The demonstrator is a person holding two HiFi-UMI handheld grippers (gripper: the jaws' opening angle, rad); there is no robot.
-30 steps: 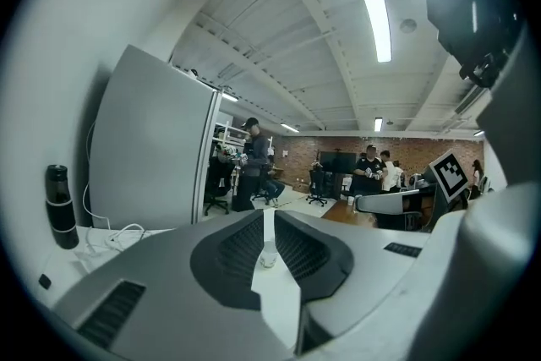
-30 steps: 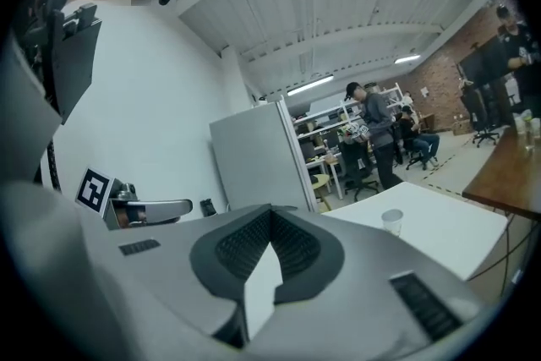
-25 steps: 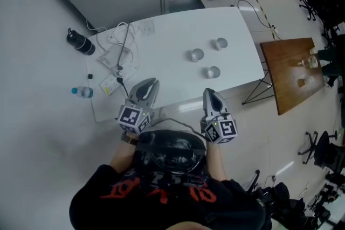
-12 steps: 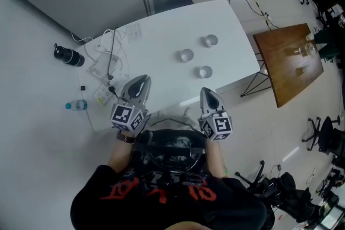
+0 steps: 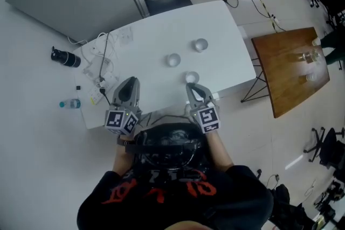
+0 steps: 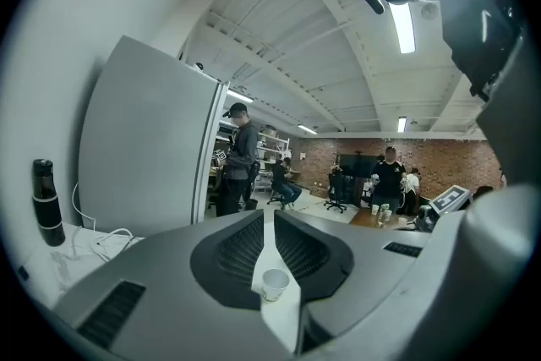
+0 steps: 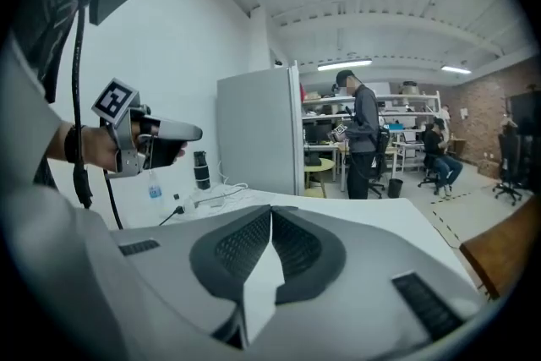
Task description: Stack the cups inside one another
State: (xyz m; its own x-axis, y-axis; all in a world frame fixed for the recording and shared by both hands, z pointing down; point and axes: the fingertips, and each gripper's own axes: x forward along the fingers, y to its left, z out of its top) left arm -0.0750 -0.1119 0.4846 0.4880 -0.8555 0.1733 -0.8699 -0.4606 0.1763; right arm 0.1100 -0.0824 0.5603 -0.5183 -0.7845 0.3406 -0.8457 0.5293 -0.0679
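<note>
well, by the left end of the white table (image 5: 226, 24) a black bottle (image 5: 64, 57) stands beside a tangle of cables (image 5: 102, 64), and the left gripper (image 5: 130, 82) hangs over the near edge, its jaws a thin slit apart with nothing gripped. mid-table, apart and unstacked, stand the left cup (image 5: 173, 60), then the near cup (image 5: 191, 77) just ahead of the right gripper (image 5: 194, 89), whose jaws are pressed together and empty, and the far cup (image 5: 200, 45) further back.
</note>
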